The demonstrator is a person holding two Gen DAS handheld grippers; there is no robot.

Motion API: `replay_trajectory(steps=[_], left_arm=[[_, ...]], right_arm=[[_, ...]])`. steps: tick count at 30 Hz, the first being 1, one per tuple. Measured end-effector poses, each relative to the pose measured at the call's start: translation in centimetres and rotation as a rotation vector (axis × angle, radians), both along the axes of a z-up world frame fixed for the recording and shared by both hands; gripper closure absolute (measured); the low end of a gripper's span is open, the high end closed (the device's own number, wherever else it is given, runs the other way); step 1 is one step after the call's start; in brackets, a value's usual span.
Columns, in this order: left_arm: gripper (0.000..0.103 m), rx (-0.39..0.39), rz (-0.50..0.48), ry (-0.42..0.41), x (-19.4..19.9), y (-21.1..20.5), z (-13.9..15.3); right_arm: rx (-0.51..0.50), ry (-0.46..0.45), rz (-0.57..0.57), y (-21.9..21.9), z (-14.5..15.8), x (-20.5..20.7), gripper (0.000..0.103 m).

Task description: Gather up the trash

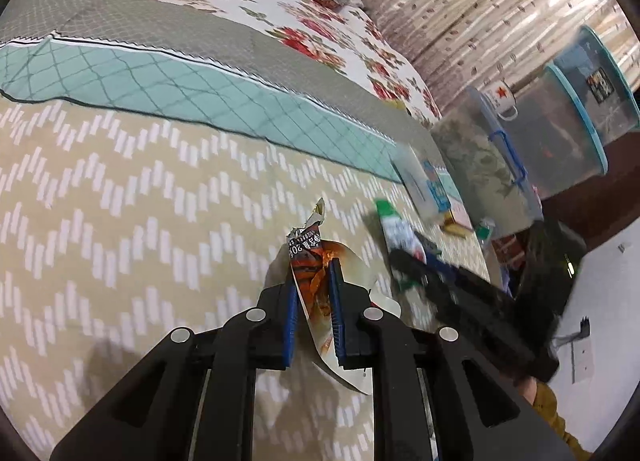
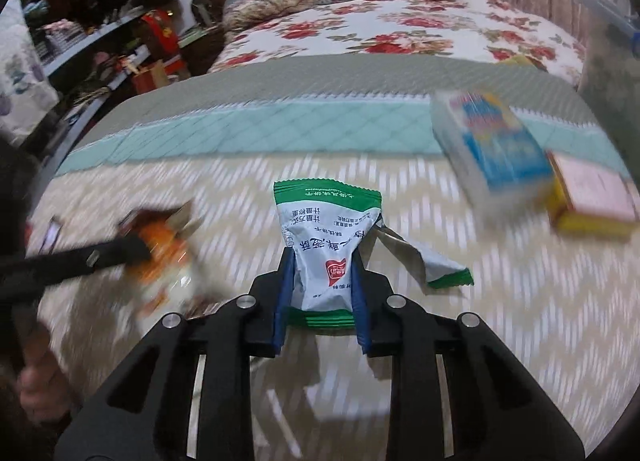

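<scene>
**Both tongs loaded, nowhere yet to drop**

The left gripper [image 1: 314, 297] is pinched narrow on a crumpled orange wrapper [image 1: 310, 261], whose long axis runs straight out along the fingers and past their tips. The right gripper [image 2: 320, 293] is likewise closed on a green-and-white wrapper [image 2: 324, 237], standing up between the blue pads [image 2: 360, 289], with a torn strip [image 2: 432, 261] trailing off to its right. Each piece of trash is therefore already in hand, lifted just above the beige zigzag bedspread [image 1: 120, 201].

From the left view the right gripper lies to the right and a little farther out; the two are near but apart. No bin shows in either view, so the coming move, as I judge it, turns on carrying both away from the bed.

Count: two wrappers, one per gripper. Left on the bed at the far right are a blue-and-white box [image 2: 492, 141] and a pink-and-yellow box [image 2: 592, 193], touching or nearly so. Beyond the bed stand clear storage tubs [image 1: 560, 133] and one starred mug [image 1: 502, 99]
</scene>
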State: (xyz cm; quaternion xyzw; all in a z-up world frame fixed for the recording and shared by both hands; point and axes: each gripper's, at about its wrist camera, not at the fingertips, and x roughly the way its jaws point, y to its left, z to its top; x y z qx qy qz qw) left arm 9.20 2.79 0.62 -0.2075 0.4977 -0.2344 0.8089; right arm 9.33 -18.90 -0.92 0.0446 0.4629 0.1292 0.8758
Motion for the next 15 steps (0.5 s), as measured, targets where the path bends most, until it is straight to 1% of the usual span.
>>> replay_trajectory(steps=[3, 6, 11, 13, 14, 15], left_arm=[[0.090, 0.012, -0.027, -0.001, -0.9, -0.8, 0.1], [0.090, 0.019, -0.056, -0.002, -1.7, -1.6, 0.1], [0.089, 0.043, -0.099, -0.005, -2.8, -3.2, 0.0], [0.088, 0.080, -0.100, -0.017, -3.2, -3.9, 0.2], [0.084, 0.101, -0.093, -0.026, -3.3, -4.1, 0.3], [0.081, 0.137, -0.086, -0.036, -3.5, -4.4, 0.4]], right_arm=[[0.045, 0.000, -0.004, -0.8, -0.1, -3.6, 0.074], [0.071, -0.004, -0.026, -1.6, -0.2, -6.0, 0.074], [0.065, -0.035, -0.060, -2.2, -0.4, -9.4, 0.074], [0.056, -0.050, -0.075, -2.4, -0.4, -10.4, 0.072], [0.050, -0.054, -0.080, -2.5, -0.4, -10.7, 0.071], [0.045, -0.060, -0.086, -2.5, -0.4, -10.9, 0.067]])
